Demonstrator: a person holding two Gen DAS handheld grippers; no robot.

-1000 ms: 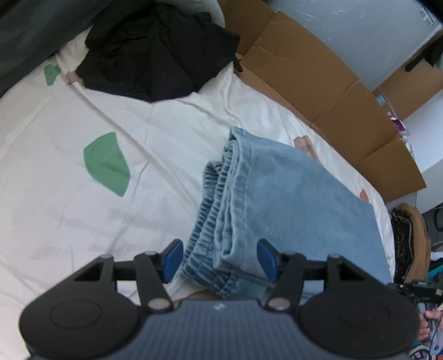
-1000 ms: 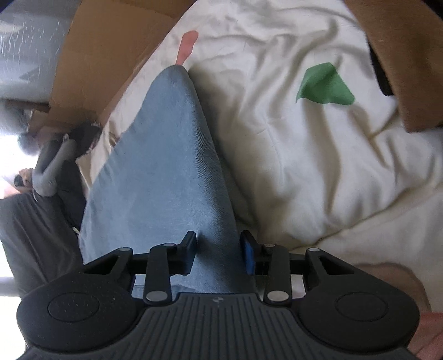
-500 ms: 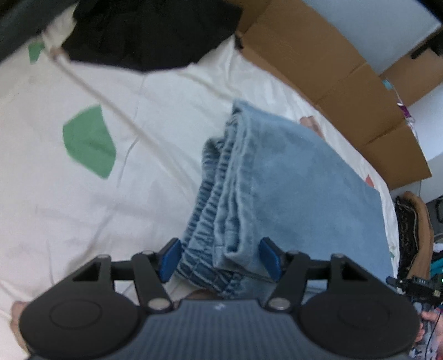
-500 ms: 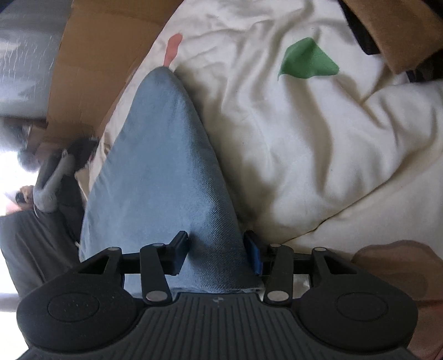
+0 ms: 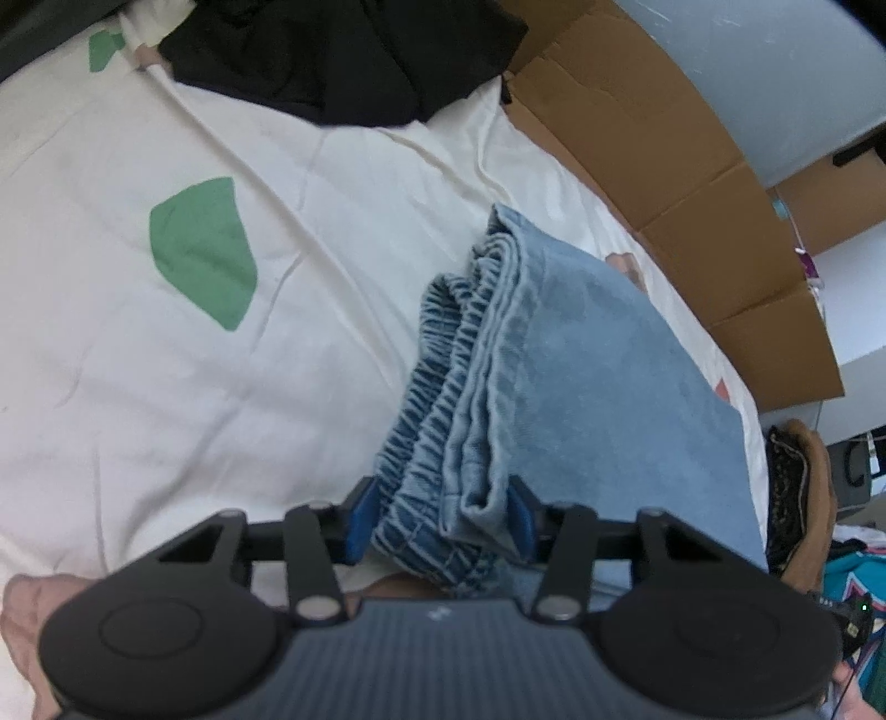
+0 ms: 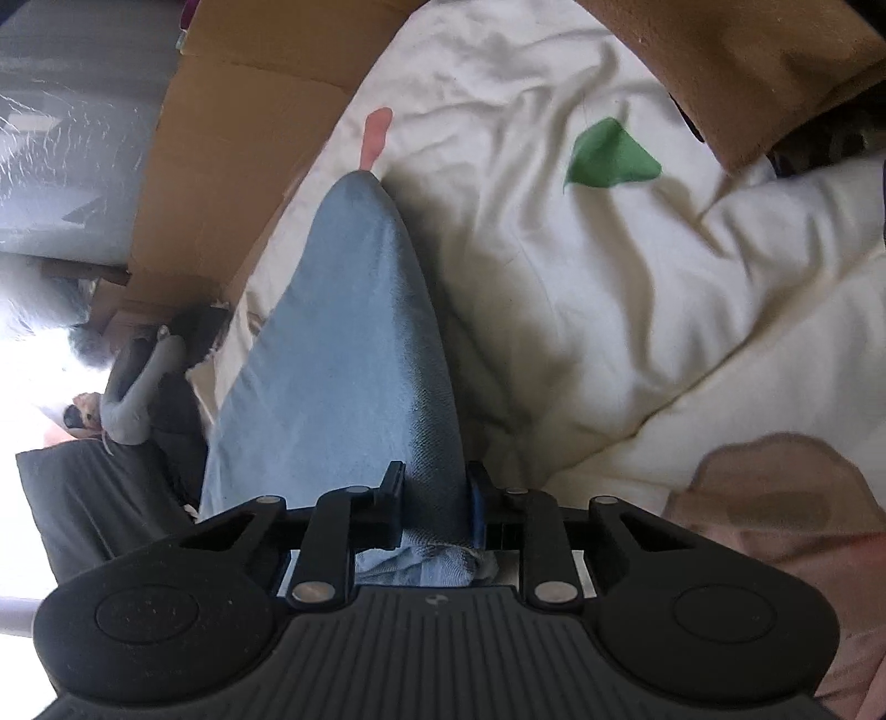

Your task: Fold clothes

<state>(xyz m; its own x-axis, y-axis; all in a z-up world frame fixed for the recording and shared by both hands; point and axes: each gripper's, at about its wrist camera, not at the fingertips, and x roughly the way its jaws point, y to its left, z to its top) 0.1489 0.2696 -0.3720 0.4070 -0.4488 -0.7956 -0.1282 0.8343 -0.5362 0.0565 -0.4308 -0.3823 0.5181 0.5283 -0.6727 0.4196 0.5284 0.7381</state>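
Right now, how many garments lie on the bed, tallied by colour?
Blue: 1, the folded jeans, both grippers closing on them.
Black: 1, the crumpled black garment.
Total: 2

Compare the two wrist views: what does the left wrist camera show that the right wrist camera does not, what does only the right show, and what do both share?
Only the left wrist view shows the jeans' gathered elastic waistband and a black garment at the far end of the bed. Only the right wrist view shows the jeans' smooth folded edge and a grey bag beside the bed. Both show the folded blue jeans on the white sheet, cardboard alongside, and closing jaws with denim between them.
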